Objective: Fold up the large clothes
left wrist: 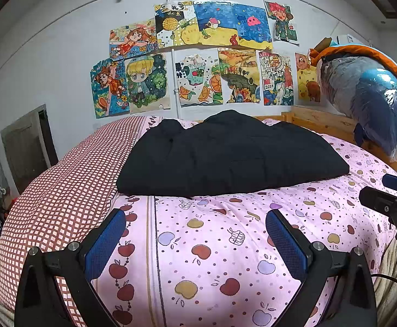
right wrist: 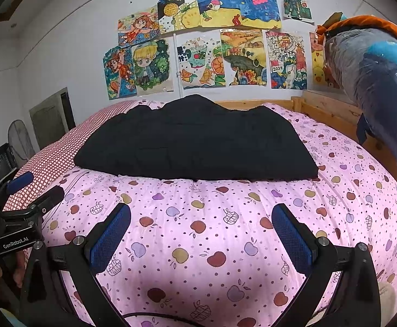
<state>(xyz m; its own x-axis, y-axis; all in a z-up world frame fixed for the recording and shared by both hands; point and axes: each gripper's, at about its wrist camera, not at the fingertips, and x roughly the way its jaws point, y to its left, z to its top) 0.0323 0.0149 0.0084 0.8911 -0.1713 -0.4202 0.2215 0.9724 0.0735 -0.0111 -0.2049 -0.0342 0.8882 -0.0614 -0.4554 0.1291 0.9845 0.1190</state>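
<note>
Nearest to me, my left gripper (left wrist: 195,242) hovers over the pink apple-print bed cover (left wrist: 212,245) with its 2 blue-padded jaws spread wide and nothing between them. My right gripper (right wrist: 201,238) hangs the same way over the same cover, jaws released and empty. Each shows at the edge of the other's view: the right one pokes in at the right border of the left wrist view, the left one at the left border of the right wrist view, with "GenRobot.AI" printed on its black body.

Beyond both pairs of jaws, well apart from them, the large black padded garment (left wrist: 225,158) lies folded into a broad rectangle on the pink cover, its near edge straight and its far edge humped. Its left end rests just beside a red-and-white checked quilt (left wrist: 62,190) that runs along the left of the bed.

Further back, a light wooden bed frame (left wrist: 321,120) rises at the right, where a blue bundle in clear plastic wrap (left wrist: 373,103) leans over the rail. Behind everything, colourful children's drawings (left wrist: 198,54) cover the white wall (left wrist: 48,54)
</note>
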